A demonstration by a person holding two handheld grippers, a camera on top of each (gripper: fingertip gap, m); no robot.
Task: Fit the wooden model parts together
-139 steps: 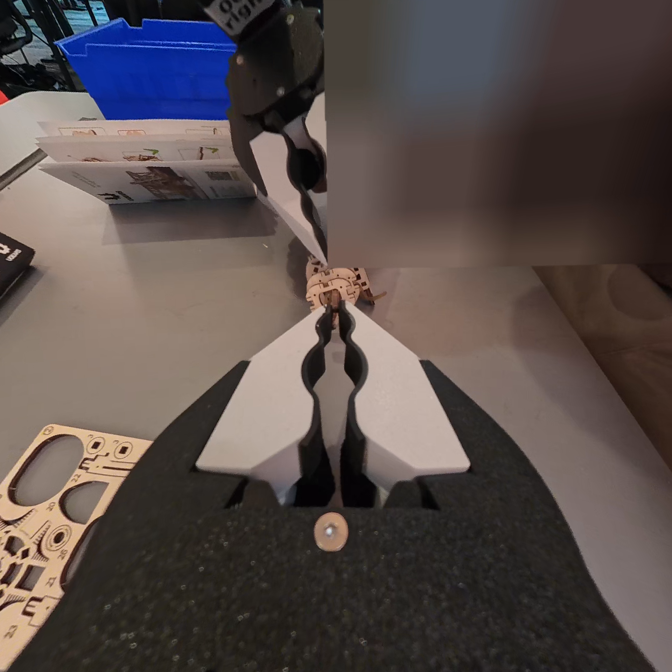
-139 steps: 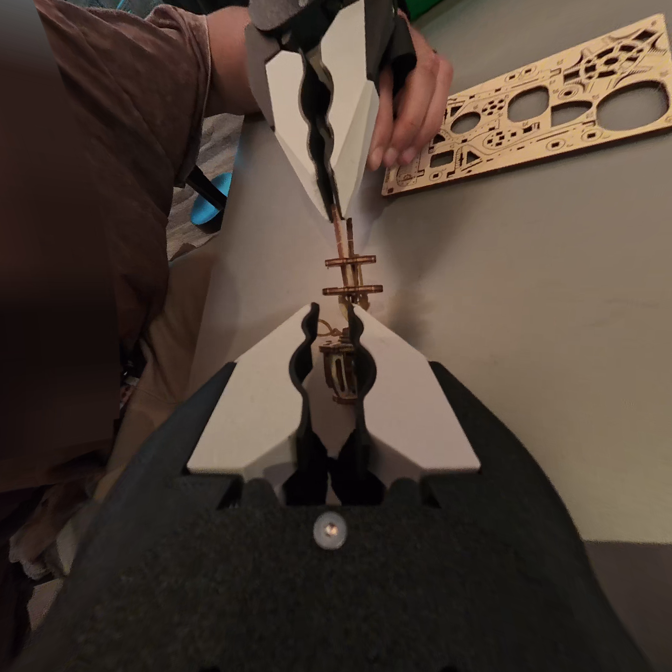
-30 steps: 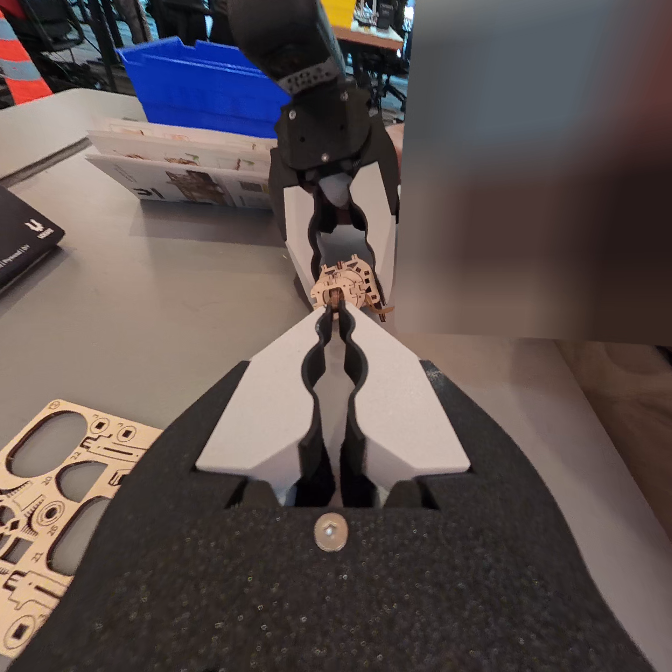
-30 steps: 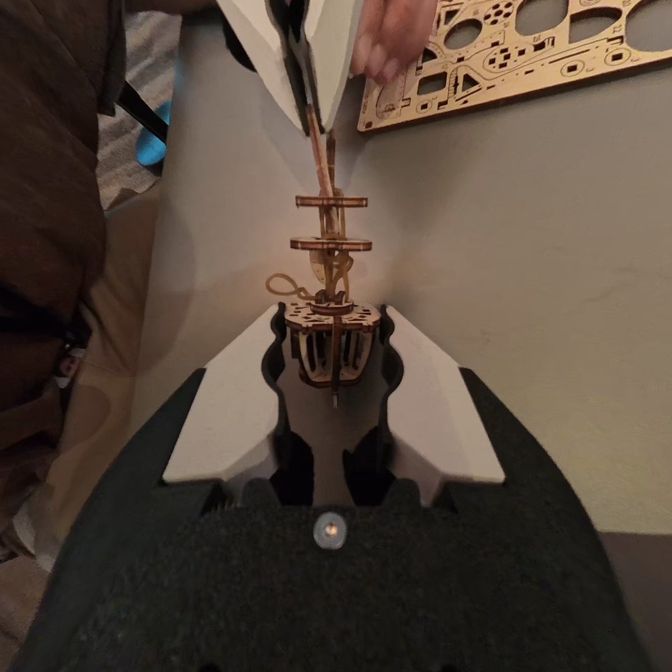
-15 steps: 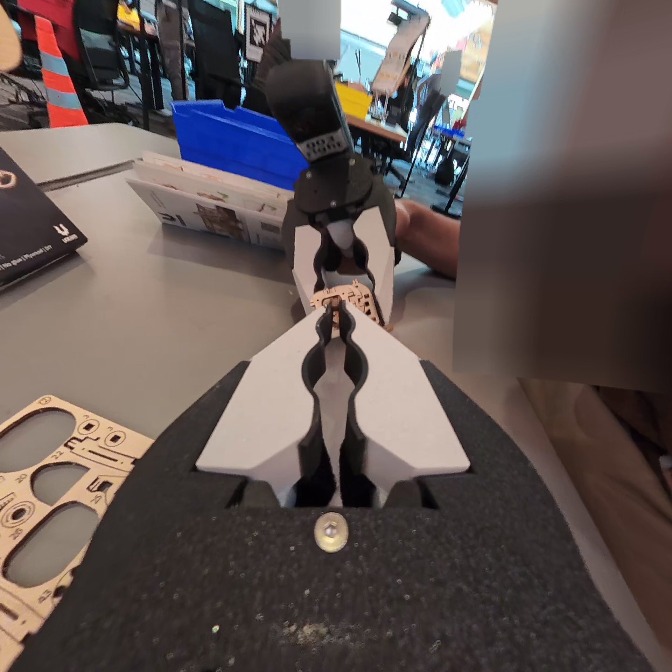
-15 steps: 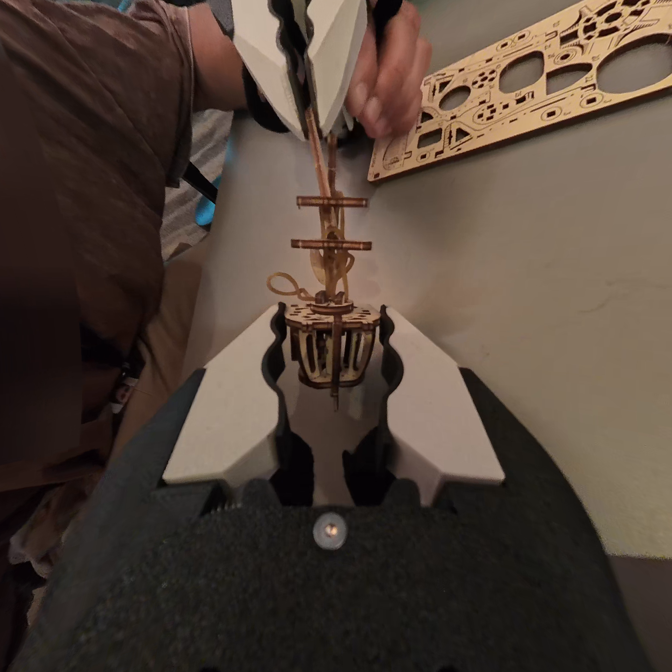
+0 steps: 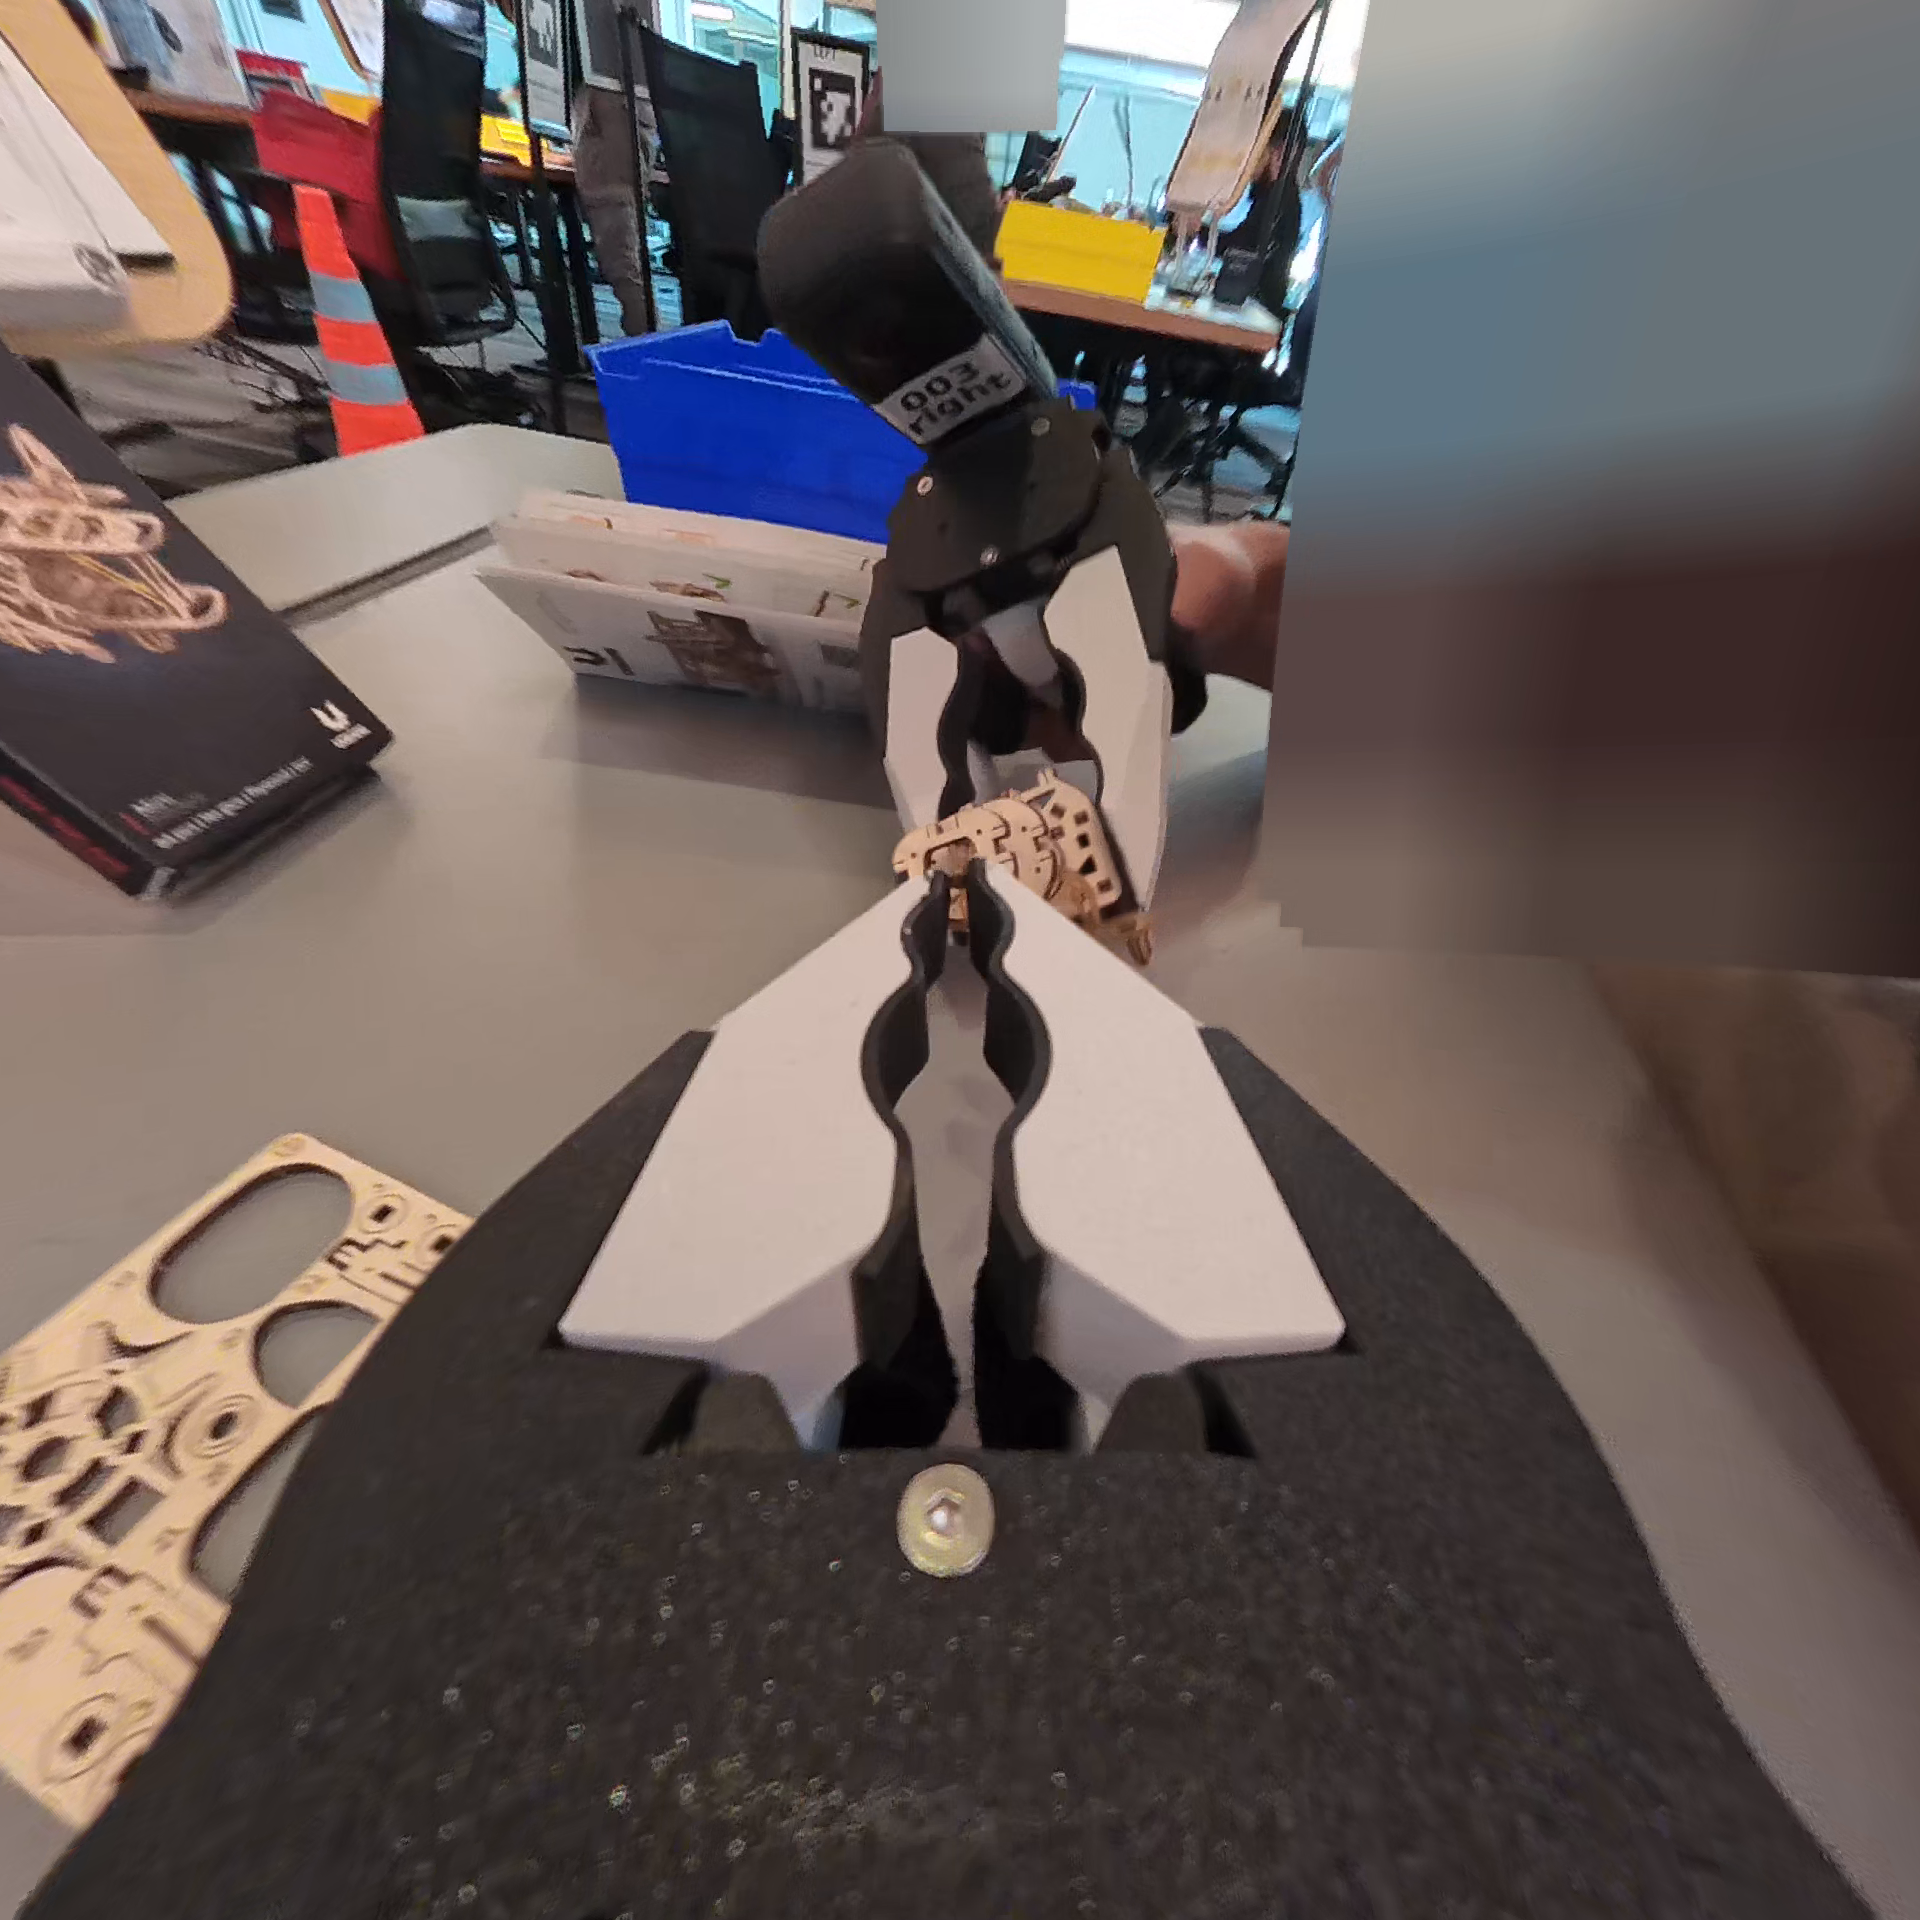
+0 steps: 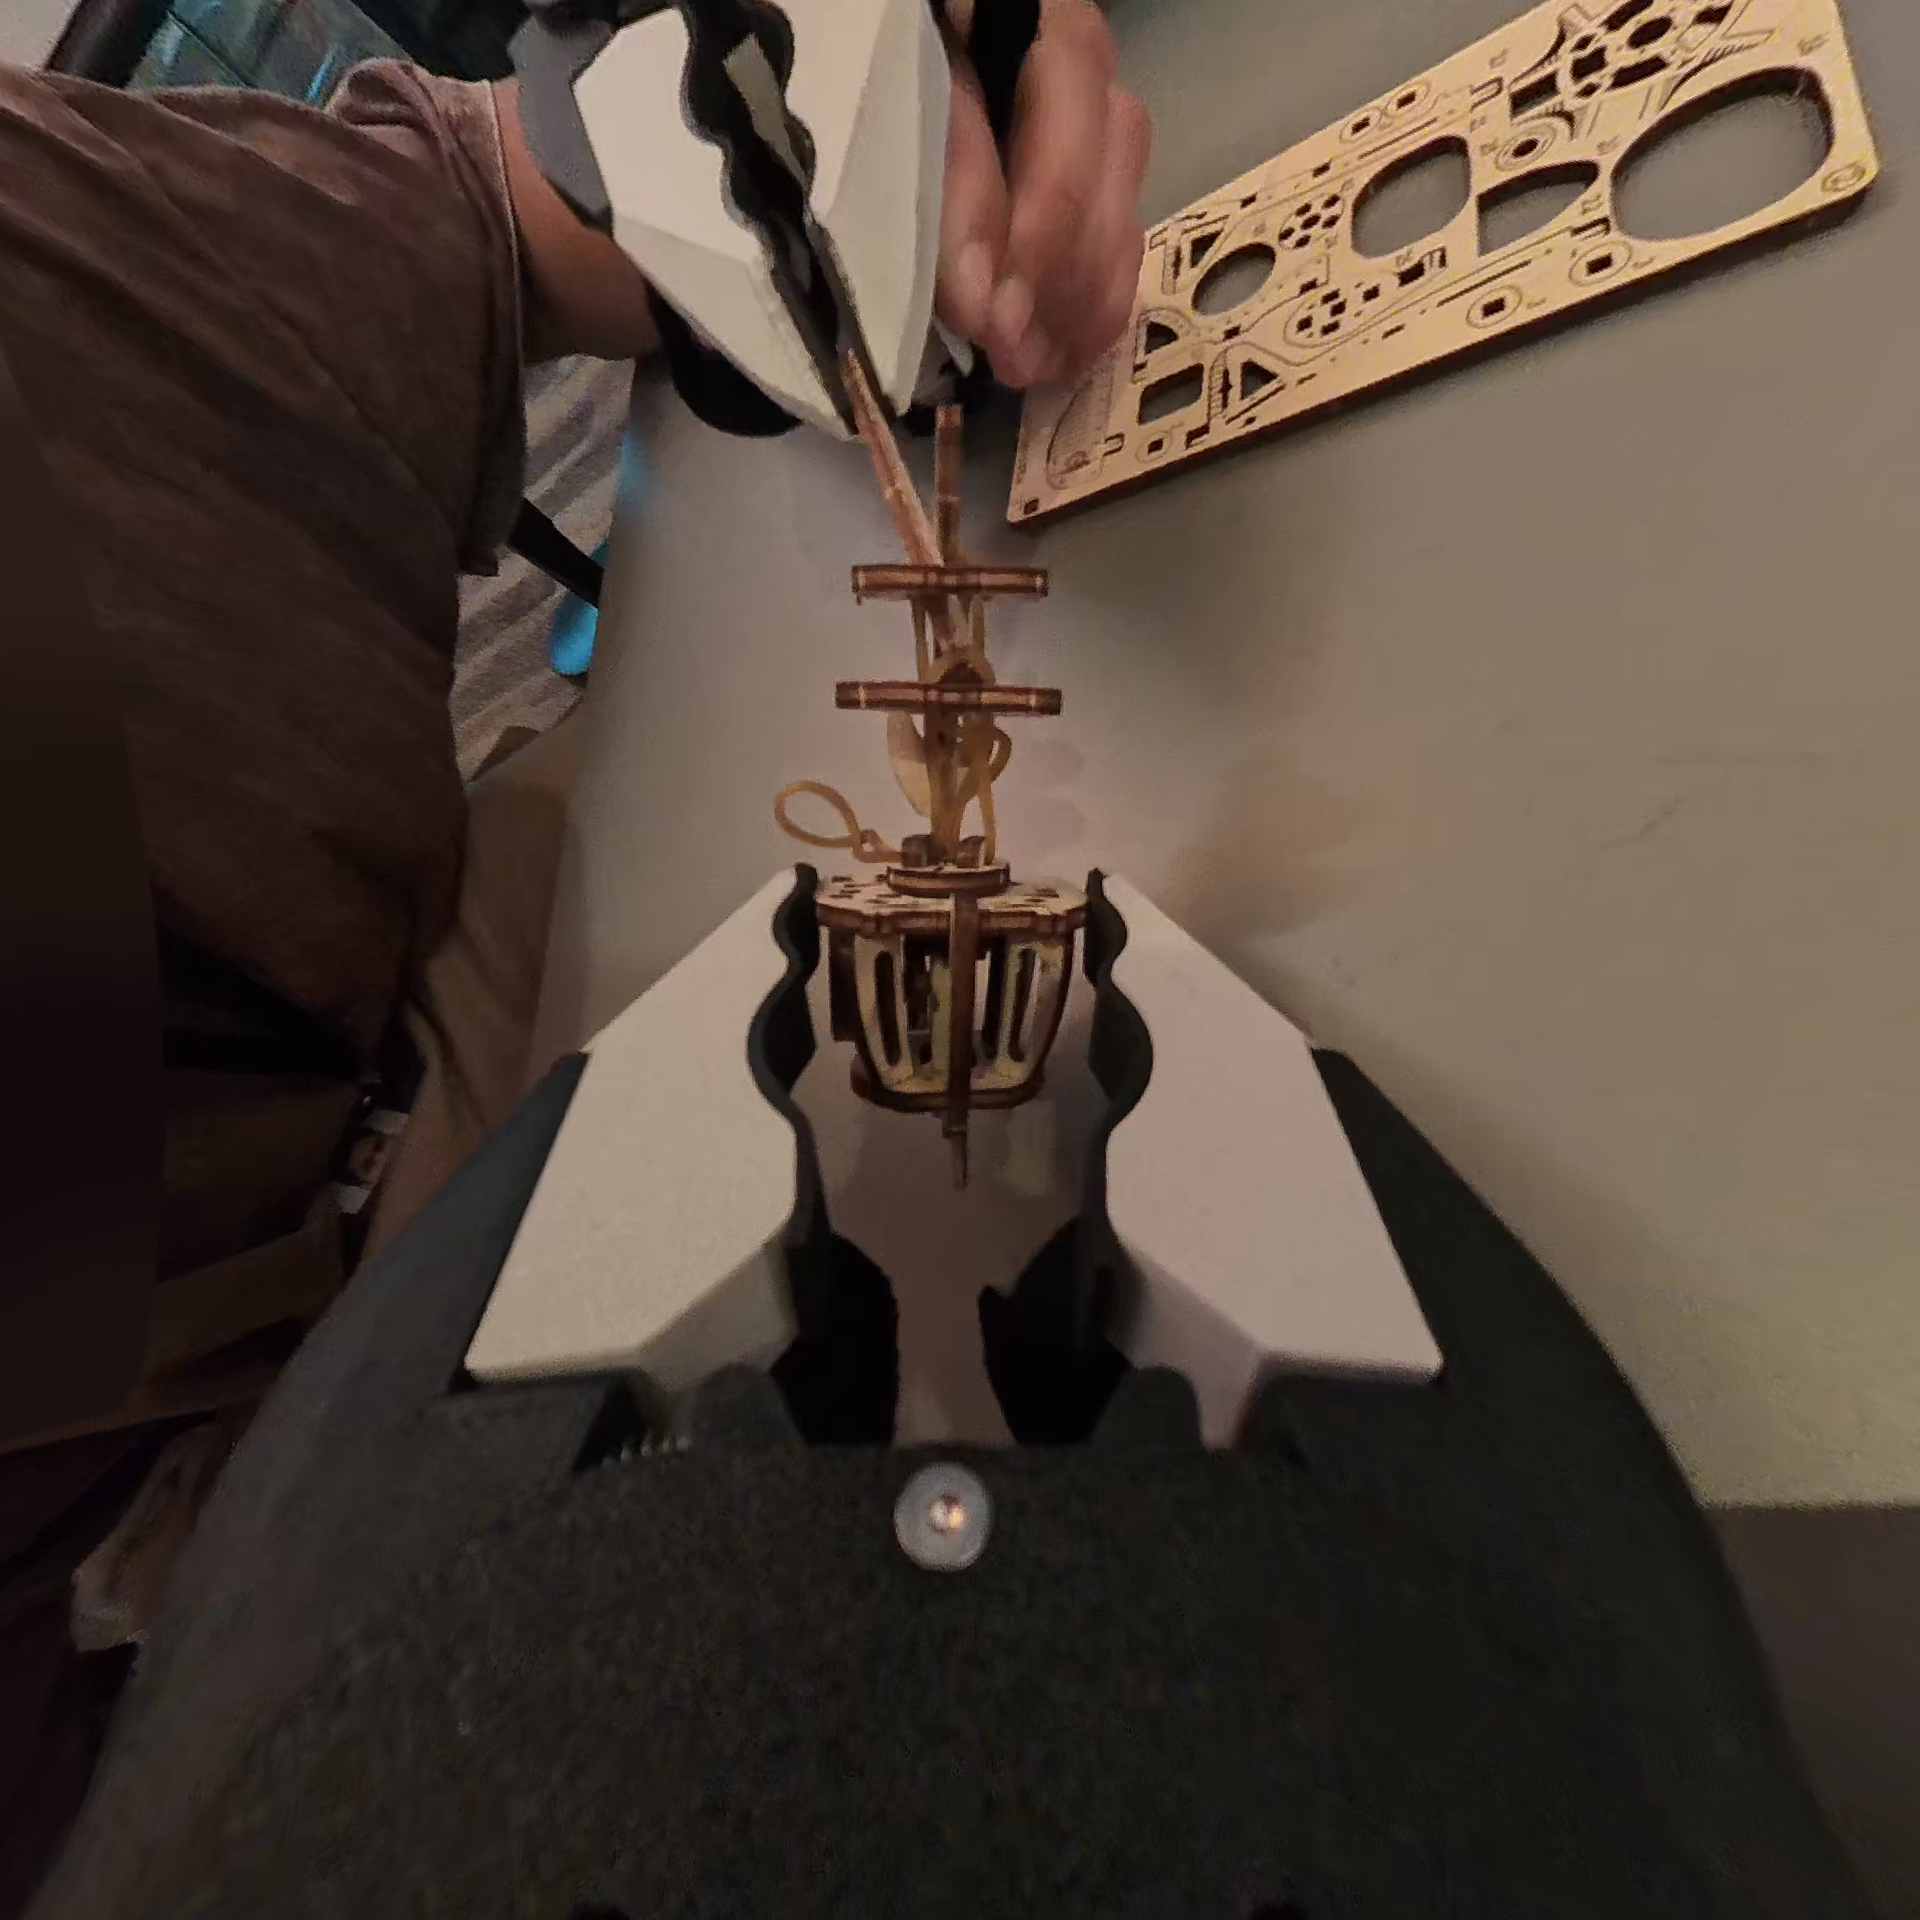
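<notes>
A small wooden model [image 8: 948, 997] with a slatted cage body, two cross discs and a tan rubber band is held above the grey table. My right gripper [image 8: 948, 888] is shut on the cage body, one finger on each side of its top plate. My left gripper [image 8: 857, 390] comes in from the top and is shut on a thin wooden stick [image 8: 894, 488] that leans out of the model's upper end. In the left wrist view my left gripper [image 7: 954, 883] pinches the stick end, with the model [image 7: 1023, 847] just behind it between the right gripper's fingers [image 7: 1127, 727].
A punched plywood sheet [image 8: 1455, 239] lies on the table, also in the left wrist view [image 7: 156, 1403]. A black box [image 7: 156, 675], an instruction booklet [image 7: 675, 603] and a blue bin [image 7: 727, 426] stand behind. A person's hand [image 8: 1039, 229] and brown-shirted body [image 8: 229, 623] are close on the left. Across from one pair of fingers to the other is roughly 7 cm.
My right gripper, earlier nearly closed beside the model, now holds its cage body. In the last second my left gripper tilted, so the stick leans left and its camera looks higher.
</notes>
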